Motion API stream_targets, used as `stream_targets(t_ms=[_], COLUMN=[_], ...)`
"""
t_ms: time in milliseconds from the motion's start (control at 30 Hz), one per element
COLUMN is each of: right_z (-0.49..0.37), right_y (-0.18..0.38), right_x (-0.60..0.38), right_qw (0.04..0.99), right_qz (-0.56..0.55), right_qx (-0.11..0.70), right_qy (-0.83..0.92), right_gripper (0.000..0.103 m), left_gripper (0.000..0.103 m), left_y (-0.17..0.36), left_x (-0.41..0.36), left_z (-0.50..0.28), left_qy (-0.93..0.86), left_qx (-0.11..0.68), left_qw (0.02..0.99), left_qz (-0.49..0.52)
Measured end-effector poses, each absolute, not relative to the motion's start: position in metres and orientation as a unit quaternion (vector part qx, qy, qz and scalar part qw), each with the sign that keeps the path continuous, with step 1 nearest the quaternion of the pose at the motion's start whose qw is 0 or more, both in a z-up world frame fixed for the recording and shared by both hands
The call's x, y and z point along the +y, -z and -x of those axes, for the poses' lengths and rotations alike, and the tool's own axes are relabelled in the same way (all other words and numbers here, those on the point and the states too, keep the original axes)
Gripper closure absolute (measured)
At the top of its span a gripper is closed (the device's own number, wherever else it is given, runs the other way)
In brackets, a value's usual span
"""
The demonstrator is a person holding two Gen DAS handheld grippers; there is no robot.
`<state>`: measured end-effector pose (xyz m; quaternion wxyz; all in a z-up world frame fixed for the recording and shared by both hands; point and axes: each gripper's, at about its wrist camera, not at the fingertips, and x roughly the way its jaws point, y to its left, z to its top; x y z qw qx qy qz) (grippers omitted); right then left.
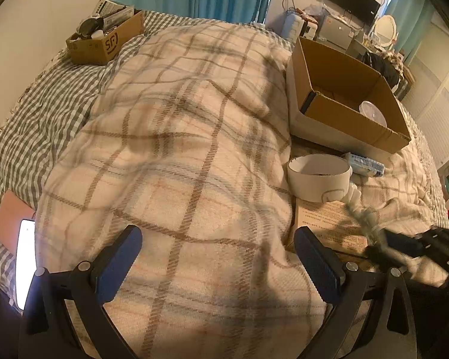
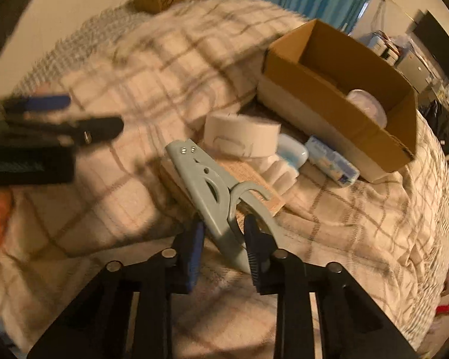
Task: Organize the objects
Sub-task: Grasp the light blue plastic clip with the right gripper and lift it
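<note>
right wrist: right claw (image 2: 224,246) grips grey clamp (image 2: 215,191).

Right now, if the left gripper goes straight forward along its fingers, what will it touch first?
Most likely the plaid blanket. The left gripper is open and holds nothing, and only blanket lies between and ahead of its fingers. The white round container sits off to the right of that line. Depth is hard to judge here.

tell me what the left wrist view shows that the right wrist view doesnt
Only the left wrist view shows the lit phone at the bed's edge and the open left gripper over bare blanket. Only the right wrist view shows clearly the grey clip clamped in the right gripper. Both show the large cardboard box, the white tape roll and the plaid blanket.
</note>
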<state>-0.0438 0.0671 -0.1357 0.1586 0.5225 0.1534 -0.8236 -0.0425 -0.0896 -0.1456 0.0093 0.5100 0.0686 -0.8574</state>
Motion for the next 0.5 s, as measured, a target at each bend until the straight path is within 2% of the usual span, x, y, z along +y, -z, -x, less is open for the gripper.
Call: stream_targets(t_ms=[167,500], right_z=[0.050,0.076], right_y=[0.113,0.091], right_x=[0.096,0.148], right_qw=[0.121,0.100], right_qz=[-0.502,-0.474], right_qx=[0.097,0.019], right_qy=[0.851,0.875], right_gripper=[0.093,0.095], left_gripper=[0.000,0.000], left_y=[0.137,0.145], left_x=[-0.071,-0.005], left_z=[0.050,0.088], left_qy=[0.860,0.848], left_qx=[0.048,0.021], left_qw=[-0.011,-0.075], left_qz=[-0.508,-0.524])
